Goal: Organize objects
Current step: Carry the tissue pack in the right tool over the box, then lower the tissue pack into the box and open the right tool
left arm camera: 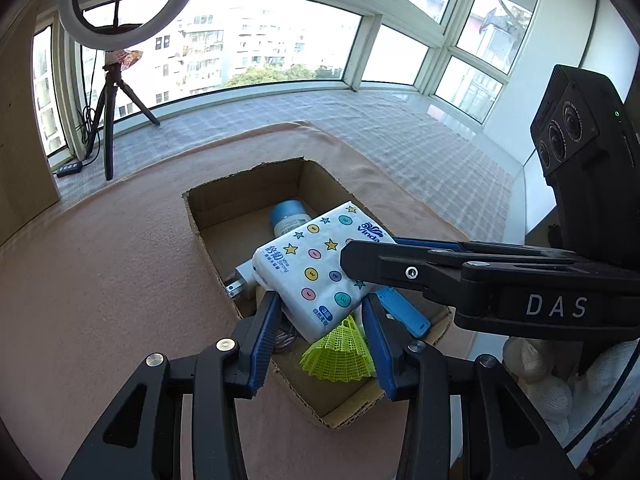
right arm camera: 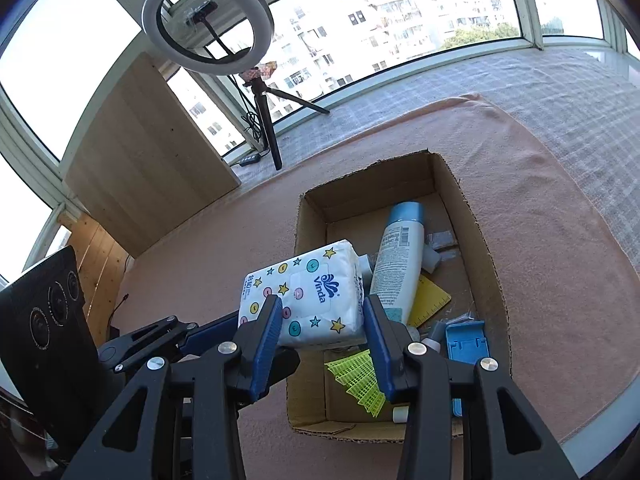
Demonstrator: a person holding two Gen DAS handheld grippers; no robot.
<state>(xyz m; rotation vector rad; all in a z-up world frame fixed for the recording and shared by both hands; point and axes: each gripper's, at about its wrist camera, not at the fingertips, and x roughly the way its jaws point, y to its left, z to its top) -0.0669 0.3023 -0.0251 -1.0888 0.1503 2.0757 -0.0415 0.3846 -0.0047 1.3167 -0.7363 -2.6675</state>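
Observation:
A white Vinda tissue pack (left arm camera: 316, 268) (right arm camera: 316, 296) with stars and dots is held tilted over an open cardboard box (left arm camera: 216, 208) (right arm camera: 484, 240). My left gripper (left arm camera: 320, 316) and my right gripper (right arm camera: 322, 320) both have their blue fingers against the pack's sides. The right gripper also shows in the left wrist view (left arm camera: 360, 258), reaching in from the right. Inside the box lie a white and blue spray bottle (right arm camera: 400, 256), a yellow-green shuttlecock (right arm camera: 360, 380) (left arm camera: 340, 356), a blue phone stand (right arm camera: 468, 344), a yellow card (right arm camera: 430, 300) and a white plug (left arm camera: 244, 280).
The box stands on a pink cloth (right arm camera: 560, 280) over a checked sill by the windows. A ring light on a tripod (right arm camera: 208, 20) (left arm camera: 120, 0) stands at the back left. A wooden board (right arm camera: 148, 152) leans at the left.

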